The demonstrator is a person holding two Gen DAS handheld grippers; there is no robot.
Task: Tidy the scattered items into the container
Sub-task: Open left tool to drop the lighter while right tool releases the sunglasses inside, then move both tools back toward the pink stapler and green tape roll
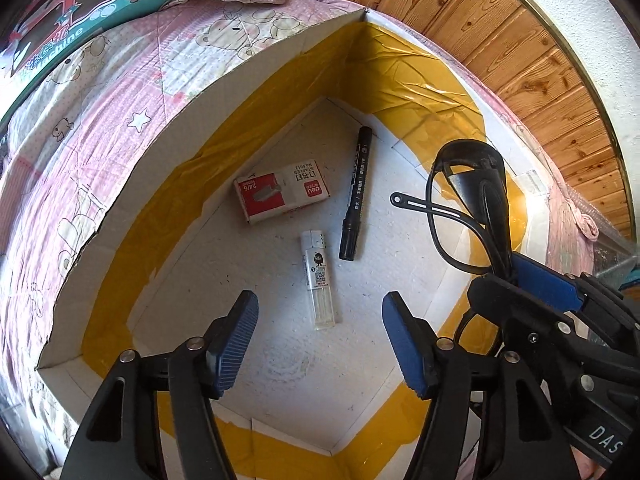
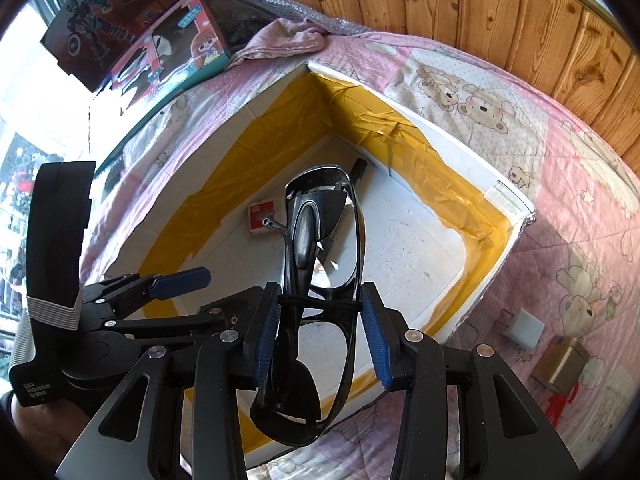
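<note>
The right gripper (image 2: pixel 320 332) is clamped on a pair of black sunglasses (image 2: pixel 320 240), its blue pads (image 2: pixel 374 336) pressing the folded frame from both sides. The glasses hang over the open white box (image 2: pixel 516 208), whose inner walls carry yellow tape. They hide most of the box floor in the right wrist view. The left gripper (image 1: pixel 320 344) holds nothing, its jaws spread wide above the box floor. On that floor lie a clear lighter (image 1: pixel 318 276), a black marker (image 1: pixel 356 200) and a staple box (image 1: pixel 282 196), all apart. The box rests on a pink quilt (image 2: pixel 560 160). Two small objects (image 2: pixel 540 344) on the quilt are hard to identify.
</note>
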